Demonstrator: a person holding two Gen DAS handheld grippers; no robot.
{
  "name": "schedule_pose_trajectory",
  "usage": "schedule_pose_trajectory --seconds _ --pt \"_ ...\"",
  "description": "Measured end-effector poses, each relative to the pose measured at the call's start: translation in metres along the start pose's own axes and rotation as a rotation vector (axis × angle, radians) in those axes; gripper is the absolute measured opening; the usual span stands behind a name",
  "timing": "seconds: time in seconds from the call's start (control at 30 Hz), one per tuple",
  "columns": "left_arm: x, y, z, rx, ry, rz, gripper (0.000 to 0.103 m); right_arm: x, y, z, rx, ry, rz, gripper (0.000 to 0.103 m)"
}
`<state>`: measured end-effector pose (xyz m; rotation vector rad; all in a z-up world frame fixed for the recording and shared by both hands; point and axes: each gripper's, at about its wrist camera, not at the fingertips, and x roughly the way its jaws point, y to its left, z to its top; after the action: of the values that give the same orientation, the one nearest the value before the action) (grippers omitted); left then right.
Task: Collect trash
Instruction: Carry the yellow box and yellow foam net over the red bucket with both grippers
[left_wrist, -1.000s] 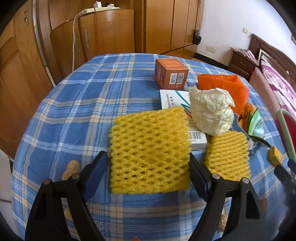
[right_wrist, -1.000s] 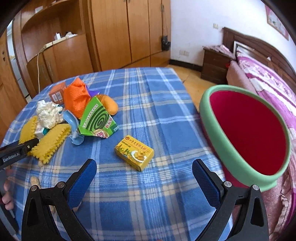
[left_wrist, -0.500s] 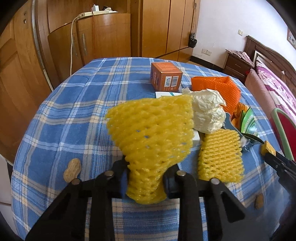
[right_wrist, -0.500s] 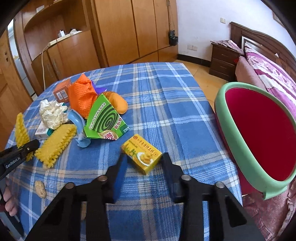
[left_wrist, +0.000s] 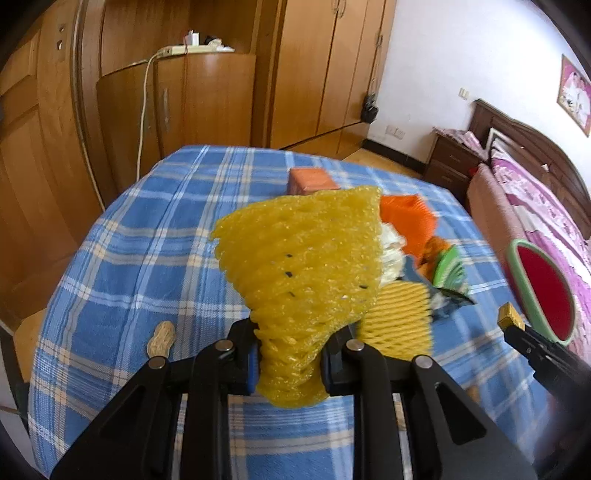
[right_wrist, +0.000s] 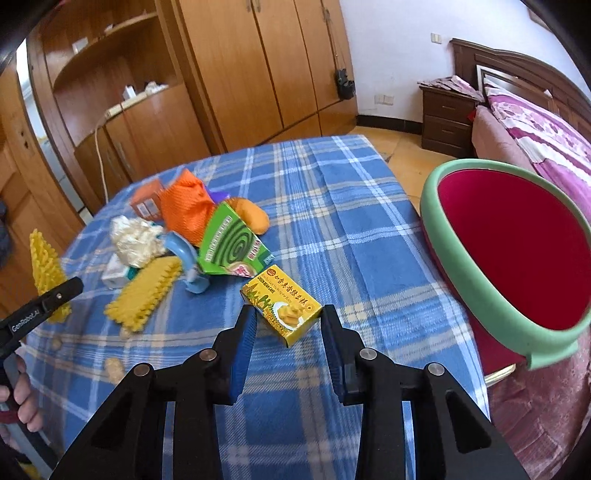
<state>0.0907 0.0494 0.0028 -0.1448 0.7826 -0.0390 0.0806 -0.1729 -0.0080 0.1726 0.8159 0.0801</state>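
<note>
Yellow foam net (left_wrist: 306, 273) is pinched at its lower end between the pads of the left gripper (left_wrist: 290, 360), at the lower centre of the left wrist view, and is raised clear of the blue checked cloth (left_wrist: 147, 236); its upper part fans out and hides much of the trash pile behind it. A second net (left_wrist: 397, 321) is seen lying flat just to its right, and a peanut (left_wrist: 161, 338) at the lower left. In the right wrist view, the yellow box (right_wrist: 282, 306) is clamped by its corners between the blue pads of the right gripper (right_wrist: 288, 332), at the centre of the frame. The left gripper's jaws have closed a little further, the net being between them. The green coil box (right_wrist: 231, 247), orange bag (right_wrist: 186, 210) and crumpled paper (right_wrist: 135, 240) are seen at the centre left. The green-rimmed bin (right_wrist: 480, 284) stands beside the table at the right edge.
</note>
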Motion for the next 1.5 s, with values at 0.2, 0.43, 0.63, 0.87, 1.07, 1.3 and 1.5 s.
schedule_pose_trajectory --seconds 0.2,0.43,0.63,0.87,1.07,1.3,1.5 --pt "-0.022 -0.015 0.004 0.020 -0.033 -0.064 0.024 -0.034 -0.004 -0.001 0.035 -0.072 0.007 0.036" --pt "-0.039 -0.045 0.010 0.061 -0.052 -0.138 0.024 -0.069 -0.021 0.002 0.083 -0.156 -0.006 0.036" --pt "-0.043 -0.077 0.014 0.098 -0.041 -0.199 0.024 -0.093 -0.042 0.004 0.124 -0.218 -0.035 0.036" --pt "-0.040 -0.120 0.020 0.161 -0.030 -0.249 0.024 -0.112 -0.075 0.005 0.181 -0.272 -0.085 0.036" --pt "-0.035 -0.164 0.023 0.229 -0.021 -0.298 0.024 -0.125 -0.107 0.003 0.235 -0.304 -0.134 0.036" --pt "-0.022 -0.222 0.022 0.313 0.002 -0.366 0.024 -0.131 -0.144 -0.001 0.292 -0.317 -0.192 0.036" --pt "-0.005 -0.267 0.018 0.383 0.026 -0.421 0.024 -0.130 -0.176 -0.005 0.349 -0.311 -0.219 0.036"
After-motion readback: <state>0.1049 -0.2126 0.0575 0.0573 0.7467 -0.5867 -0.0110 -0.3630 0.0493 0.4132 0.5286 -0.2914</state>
